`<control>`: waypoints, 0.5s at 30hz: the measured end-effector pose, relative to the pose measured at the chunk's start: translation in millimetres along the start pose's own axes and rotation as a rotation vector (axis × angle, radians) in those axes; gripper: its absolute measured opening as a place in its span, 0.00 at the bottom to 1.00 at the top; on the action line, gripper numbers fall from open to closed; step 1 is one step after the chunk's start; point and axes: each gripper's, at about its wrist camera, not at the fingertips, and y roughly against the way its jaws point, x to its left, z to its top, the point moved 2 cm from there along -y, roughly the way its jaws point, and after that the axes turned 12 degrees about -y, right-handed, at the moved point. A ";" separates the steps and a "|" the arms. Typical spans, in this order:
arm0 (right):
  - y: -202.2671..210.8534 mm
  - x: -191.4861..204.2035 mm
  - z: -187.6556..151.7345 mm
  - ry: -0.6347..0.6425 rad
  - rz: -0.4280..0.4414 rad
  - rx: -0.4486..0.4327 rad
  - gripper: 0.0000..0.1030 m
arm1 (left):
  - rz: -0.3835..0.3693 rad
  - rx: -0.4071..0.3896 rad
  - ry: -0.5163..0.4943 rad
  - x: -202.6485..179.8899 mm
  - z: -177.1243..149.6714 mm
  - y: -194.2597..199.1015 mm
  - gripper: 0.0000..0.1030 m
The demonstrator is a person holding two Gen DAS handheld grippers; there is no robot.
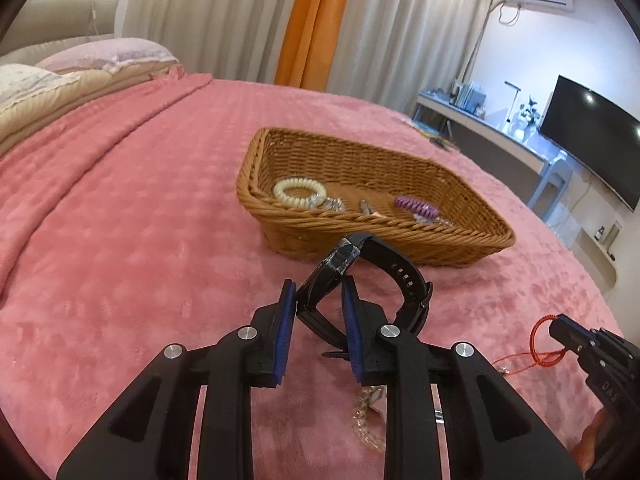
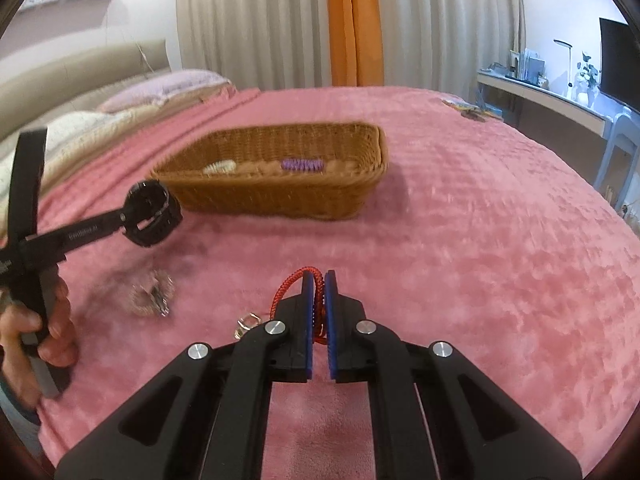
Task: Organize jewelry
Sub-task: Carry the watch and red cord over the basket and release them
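My left gripper (image 1: pixel 318 286) is shut on a black wristwatch (image 1: pixel 340 260) and holds it above the pink blanket, just short of the wicker basket (image 1: pixel 400 160). The basket holds a cream spiral hair tie (image 1: pixel 298 192), a purple spiral hair tie (image 1: pixel 414 206) and small metal pieces. My right gripper (image 2: pixel 319 278) is shut on a red cord bracelet (image 2: pixel 292 284), low over the blanket. In the right wrist view the watch (image 2: pixel 150 214) hangs at the left, near the basket (image 2: pixel 280 196). A beaded chain (image 2: pixel 150 292) and a small ring (image 2: pixel 246 324) lie on the blanket.
The pink blanket (image 2: pixel 480 260) covers the bed. Pillows (image 1: pixel 60 80) lie at the head on the left. A desk (image 1: pixel 500 136) with a monitor (image 1: pixel 592 144) stands past the bed's right edge. Small items (image 2: pixel 472 110) lie at the far right corner.
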 end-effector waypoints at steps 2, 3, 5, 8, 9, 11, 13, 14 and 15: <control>6.0 0.8 1.8 -0.001 0.018 -0.028 0.04 | -0.006 -0.010 0.000 -0.6 0.0 3.0 0.21; 8.4 1.9 2.3 0.001 0.025 -0.038 0.04 | -0.008 -0.014 0.000 -1.3 -0.1 4.4 0.21; 12.6 4.5 3.0 0.006 0.032 -0.058 0.04 | -0.011 -0.021 0.000 -0.7 0.1 6.0 0.21; 22.1 6.1 4.6 0.004 0.049 -0.102 0.04 | -0.013 -0.033 0.004 0.5 0.4 8.7 0.21; 28.7 5.9 6.2 -0.004 0.057 -0.134 0.04 | -0.013 -0.035 0.006 1.2 0.4 9.5 0.21; 38.8 6.6 8.4 -0.011 0.061 -0.179 0.04 | -0.017 -0.036 0.007 1.5 0.0 11.3 0.21; 43.0 5.2 11.1 -0.019 0.061 -0.203 0.04 | -0.014 -0.032 0.001 1.0 -0.3 10.5 0.21; 44.8 5.3 11.8 -0.025 0.063 -0.211 0.04 | -0.013 -0.033 -0.002 0.5 -0.2 10.8 0.21; 45.4 5.3 12.2 -0.027 0.065 -0.214 0.04 | -0.013 -0.036 -0.003 0.4 -0.1 11.5 0.21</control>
